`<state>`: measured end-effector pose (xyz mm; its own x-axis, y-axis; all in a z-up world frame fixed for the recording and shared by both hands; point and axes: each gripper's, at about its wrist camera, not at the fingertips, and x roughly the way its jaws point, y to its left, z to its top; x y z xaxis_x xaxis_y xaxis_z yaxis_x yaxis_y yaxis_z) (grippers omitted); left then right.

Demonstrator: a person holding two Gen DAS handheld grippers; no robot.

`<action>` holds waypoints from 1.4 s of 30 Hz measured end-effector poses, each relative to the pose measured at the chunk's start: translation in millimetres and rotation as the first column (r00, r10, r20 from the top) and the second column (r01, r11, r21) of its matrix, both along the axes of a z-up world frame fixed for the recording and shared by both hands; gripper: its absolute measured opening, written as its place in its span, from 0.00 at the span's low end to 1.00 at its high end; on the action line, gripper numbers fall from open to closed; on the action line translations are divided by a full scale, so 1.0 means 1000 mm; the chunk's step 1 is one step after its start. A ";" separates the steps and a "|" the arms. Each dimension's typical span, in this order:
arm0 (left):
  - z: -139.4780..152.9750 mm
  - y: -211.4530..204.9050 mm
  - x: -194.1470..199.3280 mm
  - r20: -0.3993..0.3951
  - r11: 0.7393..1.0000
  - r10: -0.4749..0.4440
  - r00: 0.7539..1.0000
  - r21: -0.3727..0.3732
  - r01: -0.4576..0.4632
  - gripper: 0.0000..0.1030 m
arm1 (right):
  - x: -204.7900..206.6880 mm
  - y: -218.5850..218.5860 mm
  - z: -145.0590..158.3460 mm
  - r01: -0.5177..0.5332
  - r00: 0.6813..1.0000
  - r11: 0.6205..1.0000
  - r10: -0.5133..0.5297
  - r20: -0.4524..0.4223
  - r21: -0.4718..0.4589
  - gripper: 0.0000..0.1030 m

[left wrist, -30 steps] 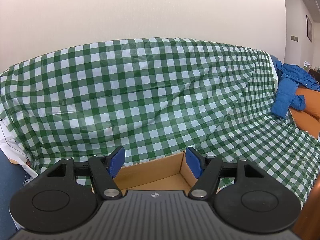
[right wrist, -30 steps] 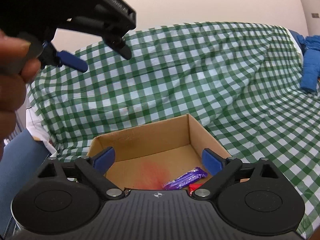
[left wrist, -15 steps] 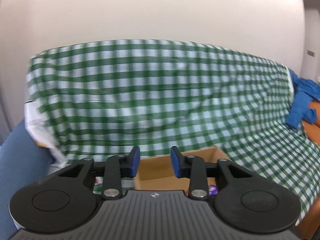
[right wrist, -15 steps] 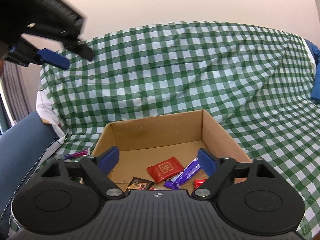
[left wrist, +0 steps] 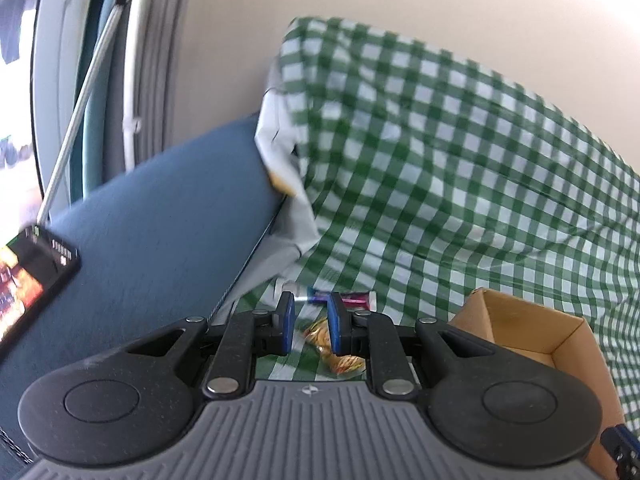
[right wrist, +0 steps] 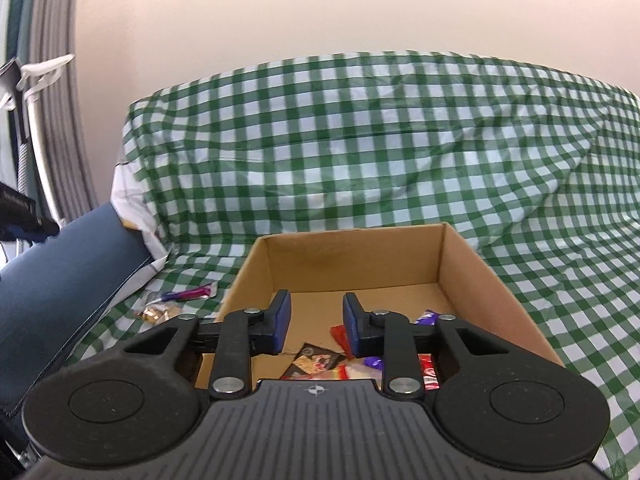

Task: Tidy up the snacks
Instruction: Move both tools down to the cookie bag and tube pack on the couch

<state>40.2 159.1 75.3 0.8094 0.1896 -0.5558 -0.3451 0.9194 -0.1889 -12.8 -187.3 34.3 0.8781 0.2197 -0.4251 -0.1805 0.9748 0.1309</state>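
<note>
A green-and-white checked cloth (right wrist: 360, 152) covers a sofa, and an open cardboard box (right wrist: 472, 280) sits on the seat of it. Inside the box, toward its near edge, lie several snacks: a red packet (right wrist: 339, 334), a dark packet with a picture on it (right wrist: 316, 360), a purple wrapper (right wrist: 428, 316) and a red-and-white bar (right wrist: 429, 372) by the right wall.

The right gripper (right wrist: 316, 322) points down over the near edge of the box. Its jaws are closing, with a moderate gap left between the blue pads, and nothing is clamped between them; the snacks seen through the gap lie on the box floor below.

Outside the box, on the cloth near its left edge, two more snacks lie loose: a gold-wrapped sweet (left wrist: 320, 336) and, just behind it, a pink-and-purple bar (left wrist: 348, 299). Both are close to the blue cushion (left wrist: 152, 248) at the left end of the sofa, where the white underside of the cloth (left wrist: 288, 216) is folded back. The right wrist view shows the same pair beside the box's left wall, apart from it.

The left gripper (left wrist: 311, 326) hangs over this pair, with the box's corner (left wrist: 520, 332) off to its right. Its jaws are closing to a narrow gap. The gold sweet shows between and below the pads, but I cannot tell that they touch it. A lit phone screen (left wrist: 28, 280) rests on the cushion at the far left.
</note>
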 end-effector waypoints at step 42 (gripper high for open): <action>-0.145 0.060 0.136 -0.508 0.832 0.115 0.854 -0.421 -0.362 0.39 | 0.176 0.191 0.020 -0.296 0.941 0.939 0.256 -0.221 -0.172 0.50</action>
<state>176.6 218.7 -69.5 0.4142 -0.0513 -0.9087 -0.6984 0.6223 -0.3535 163.6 3.6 53.9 0.6917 0.3347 -0.6399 -0.4375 0.8992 -0.0026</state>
